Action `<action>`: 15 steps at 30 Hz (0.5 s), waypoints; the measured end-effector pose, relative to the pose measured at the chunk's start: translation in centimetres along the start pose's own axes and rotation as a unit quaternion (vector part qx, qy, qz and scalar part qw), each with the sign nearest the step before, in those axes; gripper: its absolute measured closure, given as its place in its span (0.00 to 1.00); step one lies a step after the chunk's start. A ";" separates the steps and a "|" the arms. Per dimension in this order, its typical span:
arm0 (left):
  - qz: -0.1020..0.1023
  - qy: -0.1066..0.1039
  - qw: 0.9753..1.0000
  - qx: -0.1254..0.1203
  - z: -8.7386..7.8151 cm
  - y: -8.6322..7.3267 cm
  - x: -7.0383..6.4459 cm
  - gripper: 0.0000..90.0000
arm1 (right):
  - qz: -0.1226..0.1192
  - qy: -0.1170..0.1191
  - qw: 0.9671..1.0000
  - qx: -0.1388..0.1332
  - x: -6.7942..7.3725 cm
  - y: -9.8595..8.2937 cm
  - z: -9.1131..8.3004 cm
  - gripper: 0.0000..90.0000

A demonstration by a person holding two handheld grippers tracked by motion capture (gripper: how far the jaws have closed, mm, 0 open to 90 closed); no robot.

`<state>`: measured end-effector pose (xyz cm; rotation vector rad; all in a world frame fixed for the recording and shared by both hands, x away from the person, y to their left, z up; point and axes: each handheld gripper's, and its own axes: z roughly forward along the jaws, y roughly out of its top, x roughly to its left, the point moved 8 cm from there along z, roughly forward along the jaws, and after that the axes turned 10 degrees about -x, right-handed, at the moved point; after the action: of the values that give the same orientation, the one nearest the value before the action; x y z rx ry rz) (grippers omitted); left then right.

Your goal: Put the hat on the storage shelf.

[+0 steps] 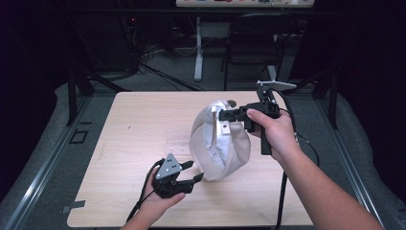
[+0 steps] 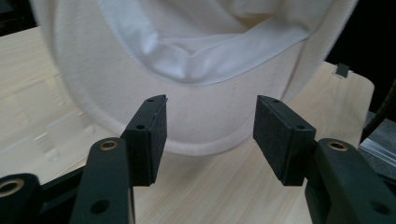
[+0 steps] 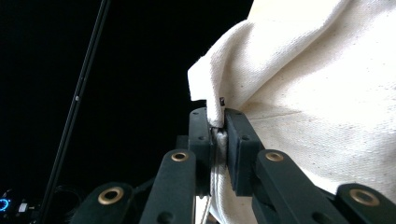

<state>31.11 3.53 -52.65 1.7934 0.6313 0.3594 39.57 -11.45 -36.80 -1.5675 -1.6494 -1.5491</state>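
**Cream cap held up at one edge, second grip not yet made**

Dark room, cables and a chair behind; a pale wooden table (image 1: pixel 134 143) serves as the work surface. One cream fabric cap (image 1: pixel 218 141) is held above the table, hanging from the right gripper (image 1: pixel 225 115) with its lower edge on or just above the wood. In the right gripper view the jaws are pressed together on a thin fold of the cap's rim (image 3: pixel 212 100). The left gripper (image 1: pixel 194 172) is held low at the near side, jaws spread, with the curved brim (image 2: pixel 196 126) just beyond the pads (image 2: pixel 156 135) and untouched.

Risks, as judged:
- The right pinch is taken on a narrow fold only; a tug or swing could let the fabric slide out and the cap drop.
- If the left jaws are closed short, only air is caught; if pushed in, the brim may be knocked away.

Count: one cap, two grippers, one table.
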 end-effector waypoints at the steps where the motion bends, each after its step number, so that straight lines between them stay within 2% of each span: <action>1: 0.005 -0.003 1.000 0.002 0.3 0.1 -0.4 0.48 | 0.000 0.000 1.000 0.001 0.0 0.1 0.0 0.91; 3: 0.014 0.002 1.000 0.009 0.6 0.1 -0.7 0.47 | 0.000 0.002 1.000 -0.002 0.2 0.2 0.2 0.91; 6: 0.017 -0.007 1.000 0.016 1.4 0.2 -1.5 0.46 | -0.001 0.003 1.000 -0.004 0.4 0.4 0.4 0.91; 9: 0.030 -0.011 0.999 0.019 2.1 0.2 -2.3 0.45 | 0.000 0.004 1.000 -0.007 0.5 0.5 0.5 0.91; 13: 0.067 0.012 0.997 0.037 3.3 -0.1 -3.0 0.45 | -0.001 0.007 1.000 -0.005 0.5 0.5 0.5 0.91; 15: 0.077 0.025 0.996 0.044 3.8 -0.2 -3.1 0.45 | 0.000 0.007 1.000 -0.004 0.5 0.5 0.6 0.91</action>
<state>30.63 -1.24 -53.77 1.9279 0.5529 0.4882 40.08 -10.85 -36.35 -1.5581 -1.6375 -1.5659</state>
